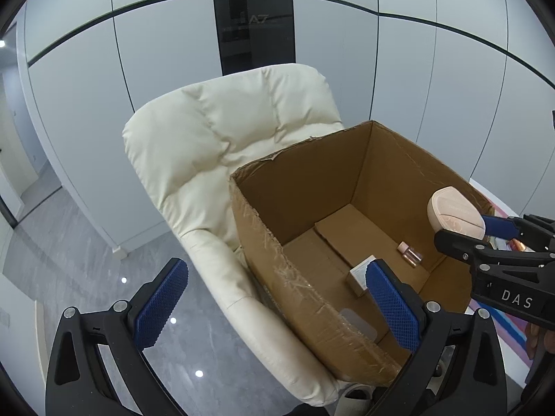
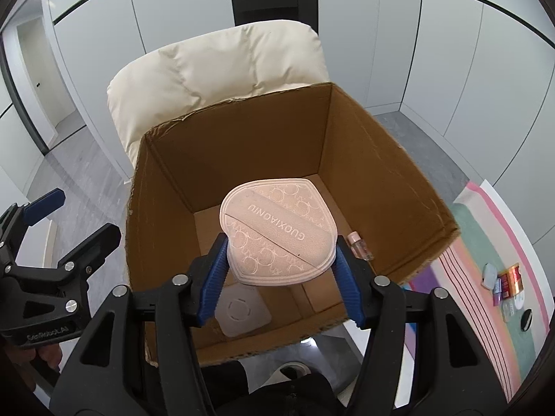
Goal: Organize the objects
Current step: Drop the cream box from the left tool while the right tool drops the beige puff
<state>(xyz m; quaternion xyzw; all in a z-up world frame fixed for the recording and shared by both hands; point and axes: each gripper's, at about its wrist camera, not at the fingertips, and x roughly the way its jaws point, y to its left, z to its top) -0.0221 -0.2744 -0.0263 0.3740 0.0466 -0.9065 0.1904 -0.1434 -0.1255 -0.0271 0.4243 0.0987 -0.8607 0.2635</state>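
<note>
An open cardboard box stands on a cream padded chair. My right gripper is shut on a pink, rounded puff case and holds it tilted above the inside of the box. The blue pads touch its left and right edges. My left gripper is wide open with nothing in it, at the box's near left corner. On the box floor lie a small pink-capped bottle, a small white carton and a flat white square case.
To the right of the box a striped pastel mat carries several small items, among them a red tin. Grey floor lies left of the chair, white wall panels behind it. A hand grips the left tool.
</note>
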